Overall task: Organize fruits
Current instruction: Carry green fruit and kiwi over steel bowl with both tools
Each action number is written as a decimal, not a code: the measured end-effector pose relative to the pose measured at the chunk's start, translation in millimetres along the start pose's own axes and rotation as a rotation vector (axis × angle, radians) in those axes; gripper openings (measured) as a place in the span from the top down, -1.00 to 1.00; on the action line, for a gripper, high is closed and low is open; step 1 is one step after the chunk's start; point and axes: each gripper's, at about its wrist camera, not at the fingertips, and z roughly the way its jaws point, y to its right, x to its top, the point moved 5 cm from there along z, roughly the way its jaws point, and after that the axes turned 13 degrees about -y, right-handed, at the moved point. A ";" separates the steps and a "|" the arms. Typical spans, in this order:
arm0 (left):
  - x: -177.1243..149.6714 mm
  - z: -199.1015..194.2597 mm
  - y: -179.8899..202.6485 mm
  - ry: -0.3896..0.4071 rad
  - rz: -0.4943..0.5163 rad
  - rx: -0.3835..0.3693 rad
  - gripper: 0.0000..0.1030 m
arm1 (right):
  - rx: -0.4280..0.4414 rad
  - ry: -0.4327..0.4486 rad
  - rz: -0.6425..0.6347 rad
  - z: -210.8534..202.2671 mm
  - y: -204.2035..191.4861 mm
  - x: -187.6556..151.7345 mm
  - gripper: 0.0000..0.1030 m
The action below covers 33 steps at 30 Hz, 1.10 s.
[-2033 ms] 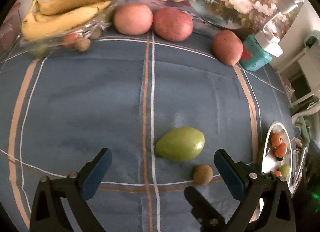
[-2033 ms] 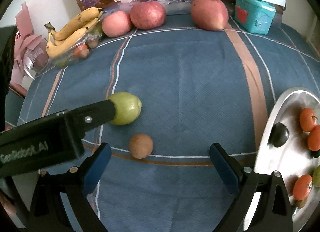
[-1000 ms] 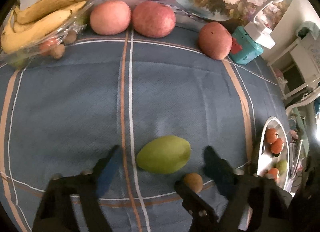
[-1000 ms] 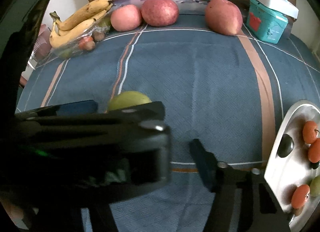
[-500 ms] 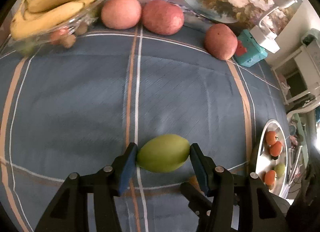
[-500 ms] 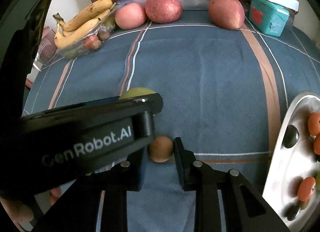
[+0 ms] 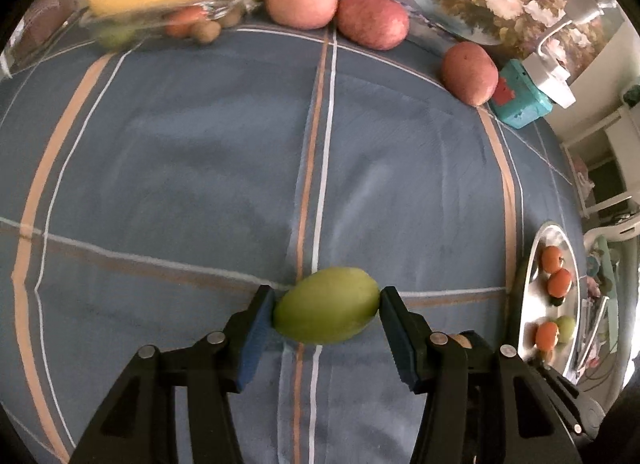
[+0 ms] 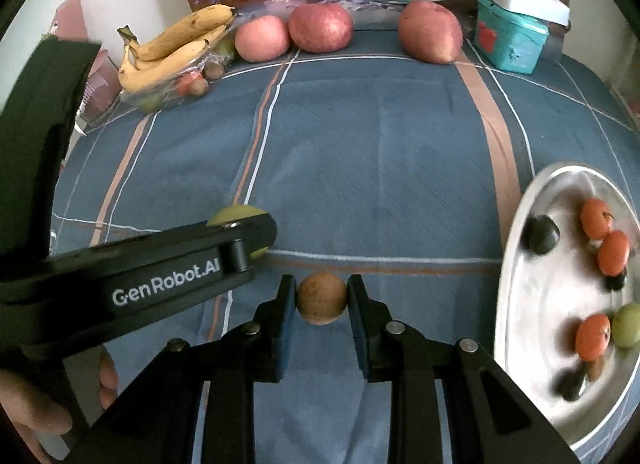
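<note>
Within the last two seconds we have gone from both sets of jaws wide open above the fruit to both closed on it: our left hand-held gripper (image 7: 327, 306) now clamps the green mango (image 7: 326, 305) end to end, a blue pad touching each tip, and our right hand-held gripper (image 8: 322, 300) pinches the small brown fruit (image 8: 321, 298) between its pads. Half a second ago the pads were only just meeting the fruit; now the cloth lines sit a little differently under the mango, so we judge both are gripped and perhaps starting to lift, though we cannot tell if either has left the cloth. That should mean the picking step is done and carrying comes next, likely to the steel plate (image 8: 532, 296) on our right, where orange, dark and green fruits already lie. The surface (image 7: 192, 168) is covered in a blue cloth with orange and white stripes. At its far edge sit bananas (image 8: 172, 52) over a clear dish of small fruits, three large red fruits (image 8: 320, 28) and a teal box (image 8: 508, 42), before a floral backdrop; pale walls and furniture show beyond.
</note>
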 end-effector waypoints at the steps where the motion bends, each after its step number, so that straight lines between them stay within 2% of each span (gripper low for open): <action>1: -2.9 -1.1 -0.4 0.001 0.000 0.009 -0.11 | -0.001 0.001 0.000 -2.1 -1.2 -1.8 0.47; 8: -22.4 -8.8 -4.6 0.000 -0.014 0.028 -0.11 | -0.007 0.022 0.008 -17.7 -7.1 -14.0 0.47; 18: -49.9 -18.7 -1.0 0.007 -0.005 0.056 -0.11 | 0.020 0.077 0.097 -42.4 16.8 -26.5 0.47; 28: -61.3 -21.7 56.9 0.012 0.110 0.001 -0.11 | 0.009 0.138 0.297 -69.1 96.9 -34.5 0.47; 33: -64.8 -23.3 90.4 0.022 0.189 0.009 -0.11 | 0.036 0.133 0.426 -69.0 140.2 -44.9 0.47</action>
